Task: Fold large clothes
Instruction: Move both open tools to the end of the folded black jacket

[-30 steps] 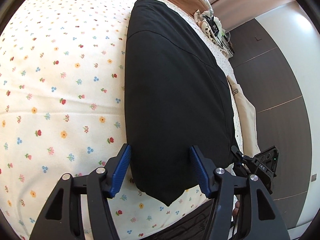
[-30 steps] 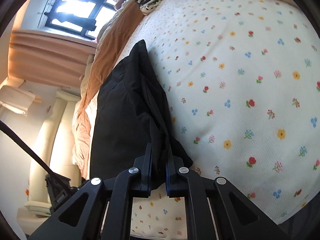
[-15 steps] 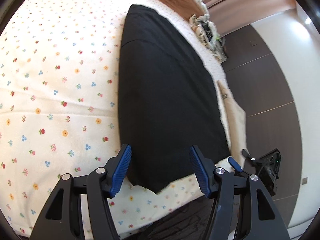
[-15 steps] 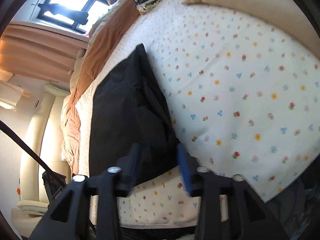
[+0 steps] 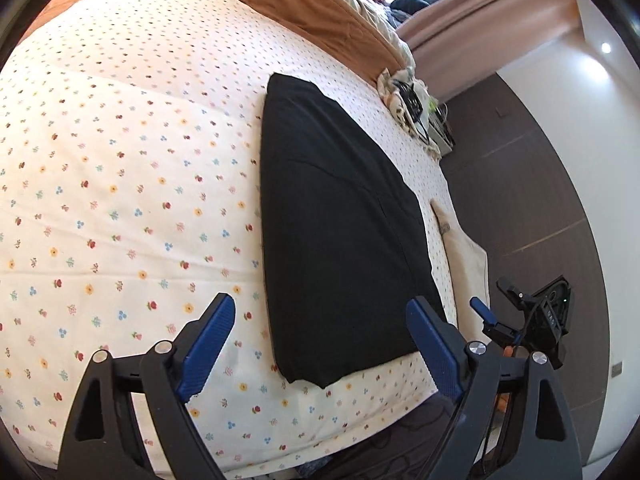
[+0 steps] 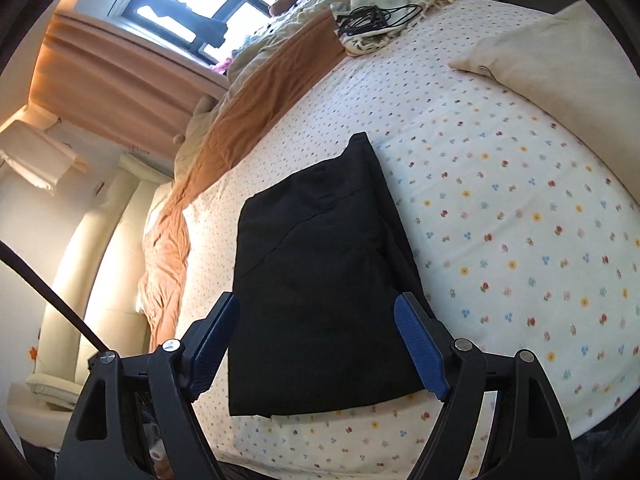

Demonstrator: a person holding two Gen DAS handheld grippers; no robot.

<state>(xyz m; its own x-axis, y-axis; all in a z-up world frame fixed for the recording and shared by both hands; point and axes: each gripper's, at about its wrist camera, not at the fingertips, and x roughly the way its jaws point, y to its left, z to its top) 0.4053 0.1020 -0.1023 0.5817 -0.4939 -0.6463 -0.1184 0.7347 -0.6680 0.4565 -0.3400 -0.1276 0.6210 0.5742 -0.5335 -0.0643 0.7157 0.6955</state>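
Note:
A black garment [image 5: 340, 232] lies folded into a long flat slab on the floral bed sheet [image 5: 120, 184], its near end close to the bed's front edge. In the right wrist view the same black garment [image 6: 320, 280] reaches away toward the brown blanket. My left gripper [image 5: 320, 340] hovers above the garment's near end, its jaws opening wide with nothing pressed between the blue pads. My right gripper [image 6: 316, 340] also hangs above the near end, jaws opening and clear of the cloth. At the right of the left wrist view the right gripper [image 5: 532, 320] shows beside the bed.
A brown blanket [image 6: 256, 108] is bunched along the far side of the bed. A cream pillow [image 6: 560, 56] lies at one end, and a patterned cloth with black cables [image 6: 372, 20] sits near the far corner. Dark wardrobe doors [image 5: 540, 184] stand past the bed's edge.
My right gripper let go of the garment's near end, which dropped flat, and it rose away. My left gripper spread wider and pulled up and back. Both views show more of the bed.

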